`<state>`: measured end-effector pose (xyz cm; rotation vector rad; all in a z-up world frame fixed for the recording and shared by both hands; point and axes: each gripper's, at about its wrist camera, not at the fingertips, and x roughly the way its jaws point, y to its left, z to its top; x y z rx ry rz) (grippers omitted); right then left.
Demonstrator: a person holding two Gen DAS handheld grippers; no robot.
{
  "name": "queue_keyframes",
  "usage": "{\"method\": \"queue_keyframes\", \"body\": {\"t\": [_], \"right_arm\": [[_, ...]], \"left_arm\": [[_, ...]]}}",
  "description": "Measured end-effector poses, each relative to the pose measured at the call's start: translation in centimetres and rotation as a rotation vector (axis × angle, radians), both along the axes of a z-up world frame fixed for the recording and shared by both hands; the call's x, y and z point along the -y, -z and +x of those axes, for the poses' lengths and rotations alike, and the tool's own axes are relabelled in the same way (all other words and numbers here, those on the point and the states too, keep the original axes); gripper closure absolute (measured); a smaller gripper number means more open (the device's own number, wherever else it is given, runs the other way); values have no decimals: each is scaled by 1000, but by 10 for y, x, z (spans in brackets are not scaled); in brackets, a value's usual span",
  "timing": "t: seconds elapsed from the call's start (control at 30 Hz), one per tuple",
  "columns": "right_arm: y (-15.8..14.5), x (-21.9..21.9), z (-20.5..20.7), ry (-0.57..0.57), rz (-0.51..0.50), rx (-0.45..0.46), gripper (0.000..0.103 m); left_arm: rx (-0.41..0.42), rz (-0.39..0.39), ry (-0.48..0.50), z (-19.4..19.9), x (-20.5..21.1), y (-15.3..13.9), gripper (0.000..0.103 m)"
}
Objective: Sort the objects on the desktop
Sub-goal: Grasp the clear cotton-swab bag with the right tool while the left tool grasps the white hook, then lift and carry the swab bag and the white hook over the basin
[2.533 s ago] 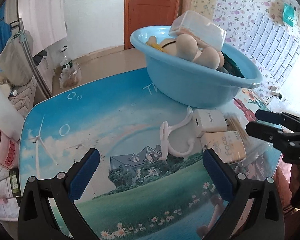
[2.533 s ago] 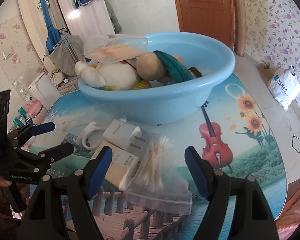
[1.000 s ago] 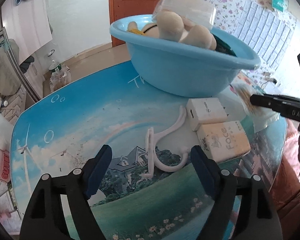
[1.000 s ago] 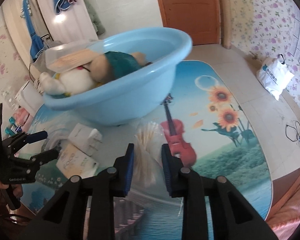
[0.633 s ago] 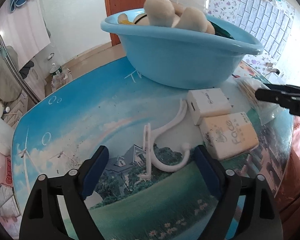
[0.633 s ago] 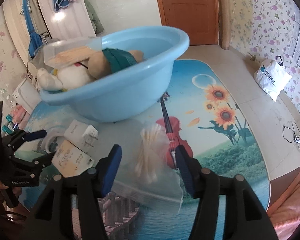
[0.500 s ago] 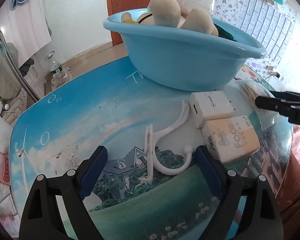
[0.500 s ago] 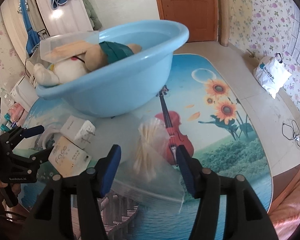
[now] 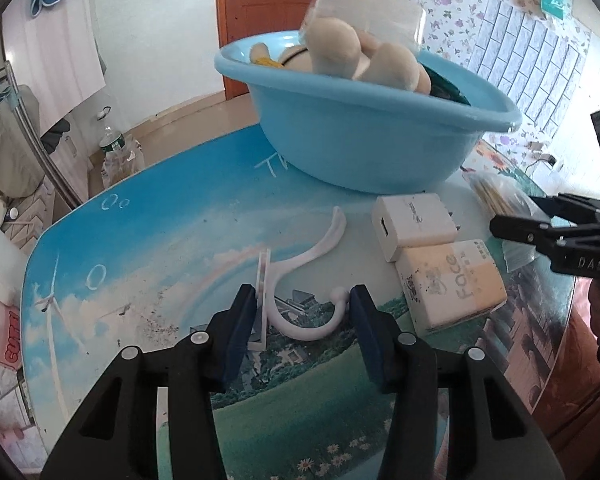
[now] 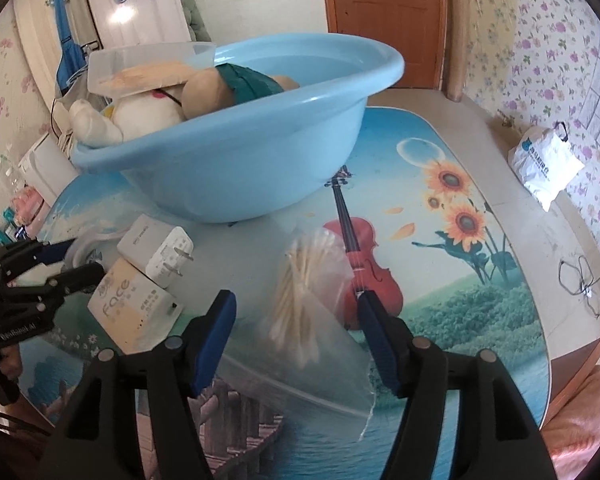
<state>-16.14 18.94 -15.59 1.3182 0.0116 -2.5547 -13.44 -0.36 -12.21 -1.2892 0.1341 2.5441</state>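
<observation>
I see the picture-printed surface (image 10: 440, 240) with the blue basin (image 10: 240, 168) on it. My left claw (image 9: 302, 320) is open around the white hook (image 9: 300, 280) (lying flat); my right claw (image 10: 296, 332) is open around the cotton swab bag (image 10: 308, 288), near the surface's front edge.

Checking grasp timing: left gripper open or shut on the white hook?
Open. The left gripper has its blue pads either side of the white hook, which lies flat on the table; contact with the pads cannot be told.

The left gripper (image 9: 302, 322) sits low with its jaws partly apart, not pressed tight. The right gripper (image 10: 294, 326) has its jaws wide apart and points forward and down.
</observation>
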Motion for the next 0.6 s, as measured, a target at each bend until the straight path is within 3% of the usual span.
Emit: {"method": "queue_keyframes", "body": {"t": [0.1,0.33,0.37,0.6], "right_arm": [[-3,-4,1,-11,-22,-7,59],[-28,-23,3,34,-49,-80,67],[-30,-25,3,39,-48,-83,73],[-40,-51,0,100,-105,-102,76]], "left_arm": [[-20,7,-11,2,2,-9,55],[-82,36,-33,6,11,-36,55],[-91,37,-36,6,13,-40,55],[-158,70,-94,5,30,-66,55]]}}
